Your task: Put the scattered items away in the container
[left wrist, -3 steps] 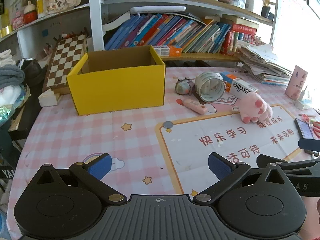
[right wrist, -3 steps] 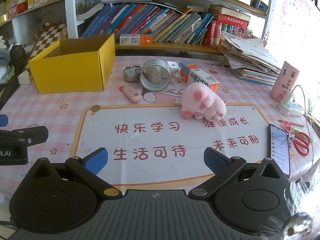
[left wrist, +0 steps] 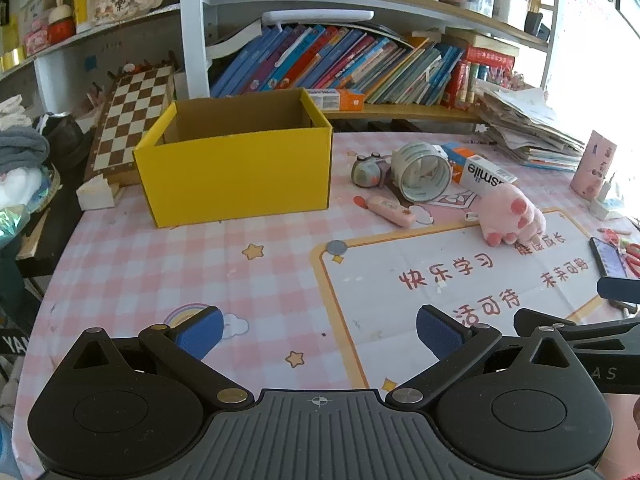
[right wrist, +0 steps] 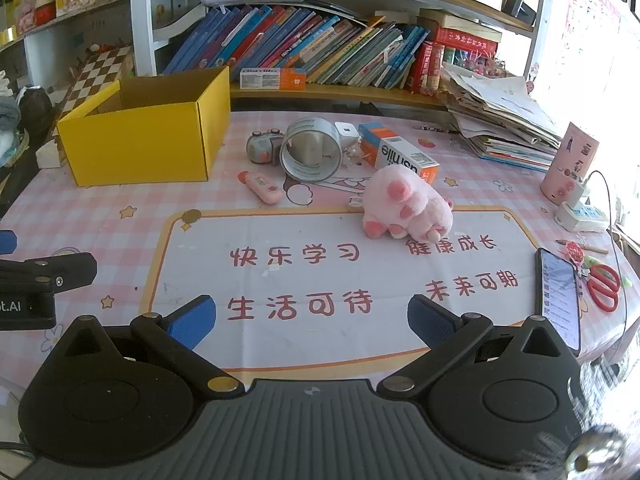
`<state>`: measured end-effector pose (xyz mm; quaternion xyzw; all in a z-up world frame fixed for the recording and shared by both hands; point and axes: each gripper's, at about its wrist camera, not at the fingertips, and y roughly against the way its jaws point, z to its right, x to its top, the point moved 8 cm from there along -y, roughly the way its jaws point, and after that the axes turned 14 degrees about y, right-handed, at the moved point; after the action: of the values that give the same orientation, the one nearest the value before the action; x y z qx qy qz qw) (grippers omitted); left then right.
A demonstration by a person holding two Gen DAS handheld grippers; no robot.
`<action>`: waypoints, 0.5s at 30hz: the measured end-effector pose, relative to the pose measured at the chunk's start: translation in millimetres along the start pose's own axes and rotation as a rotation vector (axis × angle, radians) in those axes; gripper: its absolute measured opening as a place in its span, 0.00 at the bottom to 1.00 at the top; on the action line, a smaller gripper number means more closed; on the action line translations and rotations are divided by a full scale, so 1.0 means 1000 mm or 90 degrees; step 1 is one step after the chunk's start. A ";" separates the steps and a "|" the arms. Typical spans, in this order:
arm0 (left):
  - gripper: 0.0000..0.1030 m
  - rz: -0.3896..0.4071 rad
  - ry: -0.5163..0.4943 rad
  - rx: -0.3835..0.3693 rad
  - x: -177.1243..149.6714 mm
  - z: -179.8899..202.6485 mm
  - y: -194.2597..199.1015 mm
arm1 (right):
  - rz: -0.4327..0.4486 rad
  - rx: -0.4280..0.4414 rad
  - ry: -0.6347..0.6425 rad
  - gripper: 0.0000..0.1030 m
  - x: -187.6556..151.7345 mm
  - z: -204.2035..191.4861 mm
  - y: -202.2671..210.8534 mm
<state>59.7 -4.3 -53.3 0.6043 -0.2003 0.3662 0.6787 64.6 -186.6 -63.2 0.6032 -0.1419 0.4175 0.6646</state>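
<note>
"smile" on white carton (left wrist: pixel 486 176)

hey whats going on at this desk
A person holds a two-finger gripper in each hand above a pink checked table; nothing is picked up yet. The left gripper and right gripper both have their fingers wide open and empty. The yellow box looks empty from here. A plush paw, tape roll, toy camera and pink case lie scattered beside it.

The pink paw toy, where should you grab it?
Probably across the plush body of the pink paw toy, coming from above with the right gripper, its fingers wide open. It lies flat, toes toward the camera, soft enough to squeeze, with clear mat in front.
</note>
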 end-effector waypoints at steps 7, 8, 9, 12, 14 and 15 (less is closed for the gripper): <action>1.00 -0.010 0.013 -0.012 -0.001 -0.003 -0.003 | 0.001 0.000 -0.001 1.00 0.000 0.000 0.000; 1.00 -0.011 0.012 -0.011 -0.002 -0.003 -0.002 | 0.001 0.000 -0.001 1.00 0.000 -0.001 0.000; 1.00 -0.012 0.012 -0.010 -0.001 -0.003 -0.002 | 0.001 0.000 -0.001 1.00 0.000 -0.001 0.000; 1.00 -0.015 0.012 -0.009 0.000 -0.003 -0.002 | 0.001 0.000 -0.001 1.00 -0.001 0.000 -0.001; 1.00 -0.015 0.013 -0.010 0.000 -0.003 -0.002 | 0.000 0.000 -0.001 1.00 -0.002 0.000 -0.002; 1.00 -0.015 0.012 -0.010 -0.001 -0.003 -0.002 | 0.000 -0.001 -0.001 1.00 -0.002 0.000 -0.002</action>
<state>60.4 -1.2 -55.7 0.5978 -0.1891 0.3622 0.6897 65.2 -187.6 -66.1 0.6033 -0.1431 0.4170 0.6646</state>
